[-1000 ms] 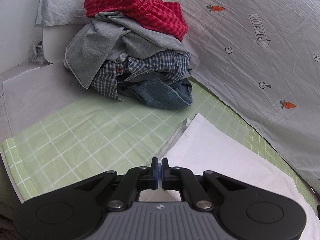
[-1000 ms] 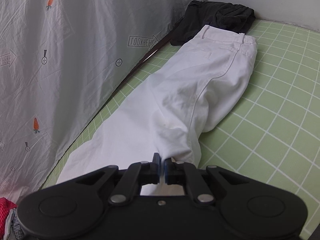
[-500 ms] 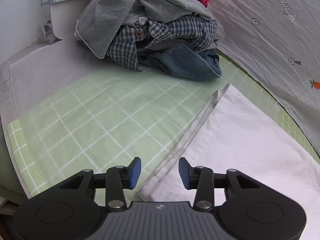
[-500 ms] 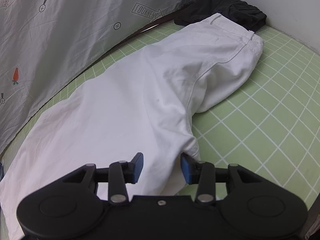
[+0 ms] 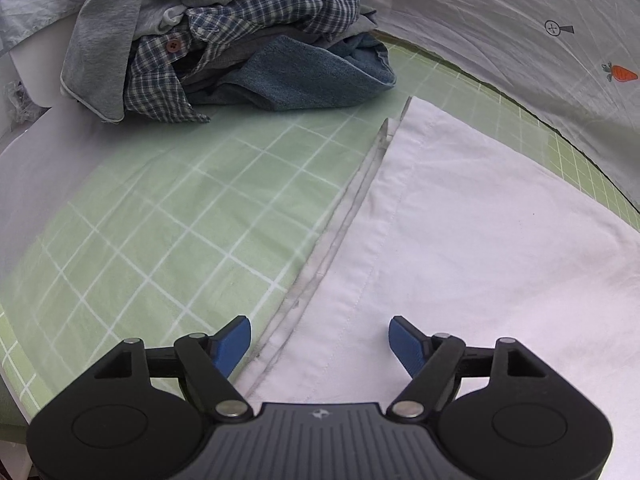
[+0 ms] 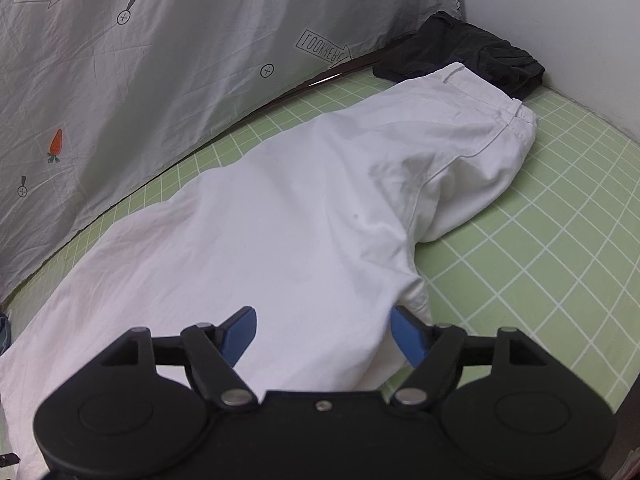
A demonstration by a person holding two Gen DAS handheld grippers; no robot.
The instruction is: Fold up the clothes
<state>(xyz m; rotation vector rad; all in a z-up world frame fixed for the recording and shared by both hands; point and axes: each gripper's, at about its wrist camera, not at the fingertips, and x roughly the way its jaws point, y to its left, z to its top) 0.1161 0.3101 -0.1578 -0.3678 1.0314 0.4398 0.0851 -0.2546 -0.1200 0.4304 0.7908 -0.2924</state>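
White trousers laid flat on green checked sheet, waistband at one o'clock. Soft, light, likely floppy; best pinched at hem. Left gripper and right gripper spread wide, empty.

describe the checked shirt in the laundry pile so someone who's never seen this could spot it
On the green grid sheet, find the heap of unfolded clothes beyond the white trousers. The checked shirt sits mid-pile, under a grey top and over a blue denim piece. It alone has a navy-and-white check and a brown button.
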